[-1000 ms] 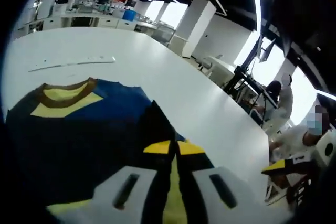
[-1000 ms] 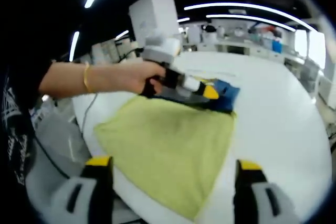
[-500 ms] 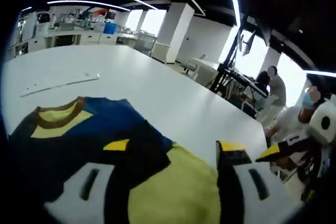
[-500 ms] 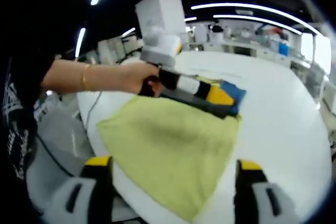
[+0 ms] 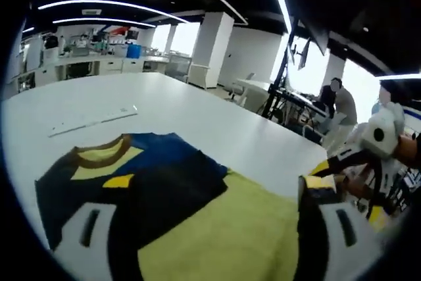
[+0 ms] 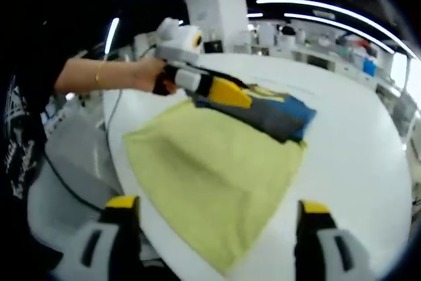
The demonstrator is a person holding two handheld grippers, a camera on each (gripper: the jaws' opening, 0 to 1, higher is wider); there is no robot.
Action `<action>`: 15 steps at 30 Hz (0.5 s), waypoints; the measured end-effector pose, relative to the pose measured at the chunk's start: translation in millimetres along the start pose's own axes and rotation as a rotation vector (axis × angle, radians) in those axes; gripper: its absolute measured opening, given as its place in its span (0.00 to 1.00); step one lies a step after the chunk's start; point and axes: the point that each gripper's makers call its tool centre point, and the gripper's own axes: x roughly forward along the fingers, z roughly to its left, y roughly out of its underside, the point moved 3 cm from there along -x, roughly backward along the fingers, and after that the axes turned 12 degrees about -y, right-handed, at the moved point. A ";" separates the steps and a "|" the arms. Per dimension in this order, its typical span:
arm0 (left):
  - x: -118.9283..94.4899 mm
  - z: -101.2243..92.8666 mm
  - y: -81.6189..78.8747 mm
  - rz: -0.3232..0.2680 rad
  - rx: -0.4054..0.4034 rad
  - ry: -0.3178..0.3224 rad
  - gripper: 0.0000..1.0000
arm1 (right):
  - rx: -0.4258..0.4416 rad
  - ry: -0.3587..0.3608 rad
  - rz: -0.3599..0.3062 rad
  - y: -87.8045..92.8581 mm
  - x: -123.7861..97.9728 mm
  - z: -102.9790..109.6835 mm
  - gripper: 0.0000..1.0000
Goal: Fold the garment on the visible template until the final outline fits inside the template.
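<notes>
Yellow-green cloth makes up most of the garment (image 6: 217,169), which lies flat on the round white table (image 6: 355,156) with a navy and blue part at its far end; in the left gripper view that part shows a yellow collar area edged in brown (image 5: 105,153). In the right gripper view the left gripper (image 6: 230,93), held in a person's hand (image 6: 148,74) with a thin bracelet on the wrist, hangs over the edge of the garment where the yellow-green cloth meets the dark cloth; whether its tips touch the cloth cannot be told. Its own jaws stand wide apart in the left gripper view, with garment cloth showing in the open gap between them and nothing held. The right gripper (image 6: 214,228) sits at the near edge of the table, its two yellow-tipped jaws spread far apart on either side of the garment's near corner, gripping nothing. A pale strip (image 5: 92,120) lies on the table beyond the collar, apart from the garment.
</notes>
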 end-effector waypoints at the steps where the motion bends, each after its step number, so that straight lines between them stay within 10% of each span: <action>1: -4.3 0.9 1.2 -0.001 0.000 0.000 0.99 | -0.012 -0.009 0.007 -0.5 0.5 0.6 0.99; 15: -80.3 22.5 17.9 0.013 0.064 -0.028 0.99 | -0.091 -0.058 0.100 2.2 2.8 7.5 0.92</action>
